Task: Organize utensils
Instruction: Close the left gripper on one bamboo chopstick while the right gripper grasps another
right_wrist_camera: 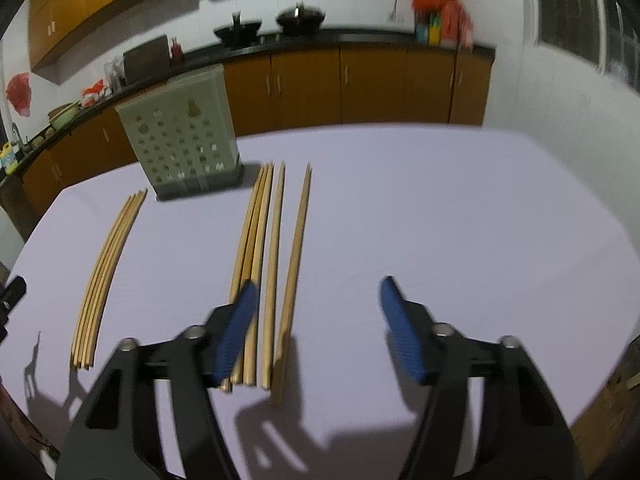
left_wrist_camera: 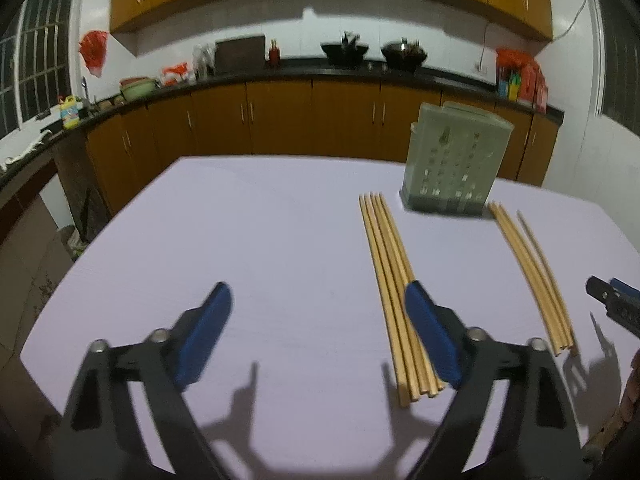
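Two groups of wooden chopsticks lie on the pale lilac table (left_wrist_camera: 260, 220). The left group (left_wrist_camera: 390, 280) lies just left of my left gripper's right finger. The right group (left_wrist_camera: 532, 276) lies farther right. A grey-green perforated utensil holder (left_wrist_camera: 454, 160) stands upright behind them. My left gripper (left_wrist_camera: 318, 304) is open and empty above the table. In the right wrist view, the holder (right_wrist_camera: 180, 140) stands at the back left, the left group (right_wrist_camera: 106, 264) and the right group (right_wrist_camera: 272, 256) lie before it. My right gripper (right_wrist_camera: 316, 300) is open and empty, its left finger over the right group.
The right gripper's tip (left_wrist_camera: 612, 300) shows at the right edge of the left wrist view. Behind the table runs a kitchen counter (left_wrist_camera: 320, 72) with orange cabinets, woks and bottles. The table's edge (left_wrist_camera: 40, 344) is close on the left.
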Demonstrator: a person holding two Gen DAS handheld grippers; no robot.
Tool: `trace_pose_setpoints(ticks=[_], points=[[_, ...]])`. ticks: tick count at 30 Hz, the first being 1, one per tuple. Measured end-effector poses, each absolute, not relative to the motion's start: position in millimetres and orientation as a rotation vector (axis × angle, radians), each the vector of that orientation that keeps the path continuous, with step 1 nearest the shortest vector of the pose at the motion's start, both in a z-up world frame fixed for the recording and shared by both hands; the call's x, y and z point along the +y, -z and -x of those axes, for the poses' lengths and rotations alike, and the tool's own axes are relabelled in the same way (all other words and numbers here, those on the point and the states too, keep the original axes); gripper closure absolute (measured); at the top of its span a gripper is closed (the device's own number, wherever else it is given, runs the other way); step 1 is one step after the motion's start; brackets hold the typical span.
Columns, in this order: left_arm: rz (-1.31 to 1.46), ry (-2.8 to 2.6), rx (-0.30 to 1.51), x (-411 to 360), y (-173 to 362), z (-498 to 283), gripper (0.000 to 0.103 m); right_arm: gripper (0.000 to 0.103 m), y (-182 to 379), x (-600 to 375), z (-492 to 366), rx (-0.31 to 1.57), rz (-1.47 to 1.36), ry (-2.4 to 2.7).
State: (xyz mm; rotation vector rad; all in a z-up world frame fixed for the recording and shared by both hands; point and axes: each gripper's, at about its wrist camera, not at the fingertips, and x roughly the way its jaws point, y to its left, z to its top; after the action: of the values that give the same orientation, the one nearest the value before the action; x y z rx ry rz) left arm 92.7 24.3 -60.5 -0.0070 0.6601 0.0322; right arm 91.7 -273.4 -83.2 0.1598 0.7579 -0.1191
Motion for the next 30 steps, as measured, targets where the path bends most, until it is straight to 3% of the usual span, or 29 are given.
trace_pose_setpoints(ticks=[2, 6, 9, 11, 13, 21, 30], points=[[0.018, -0.009, 0.691, 24, 67, -103, 0.033, 0.055, 92, -275, -104, 0.795, -0.181, 0.105], [0.038, 0.026, 0.737, 23, 78, -117, 0.038, 0.060, 104, -273, -119, 0.854, -0.189, 0.087], [0.031, 0.046, 0.760, 20, 83, -123, 0.044, 0.073, 112, -273, -126, 0.884, -0.171, 0.094], [0.034, 0.074, 0.780, 17, 87, -127, 0.048, 0.089, 112, -274, -125, 0.865, -0.150, 0.100], [0.039, 0.098, 0.797, 13, 89, -132, 0.053, 0.094, 113, -279, -124, 0.860, -0.156, 0.110], [0.005, 0.147, 0.866, -2, 101, -145, 0.076, 0.095, 112, -290, -120, 0.855, -0.191, 0.114], [-0.026, 0.113, 0.911, -4, 108, -152, 0.078, 0.095, 114, -289, -127, 0.860, -0.182, 0.114]])
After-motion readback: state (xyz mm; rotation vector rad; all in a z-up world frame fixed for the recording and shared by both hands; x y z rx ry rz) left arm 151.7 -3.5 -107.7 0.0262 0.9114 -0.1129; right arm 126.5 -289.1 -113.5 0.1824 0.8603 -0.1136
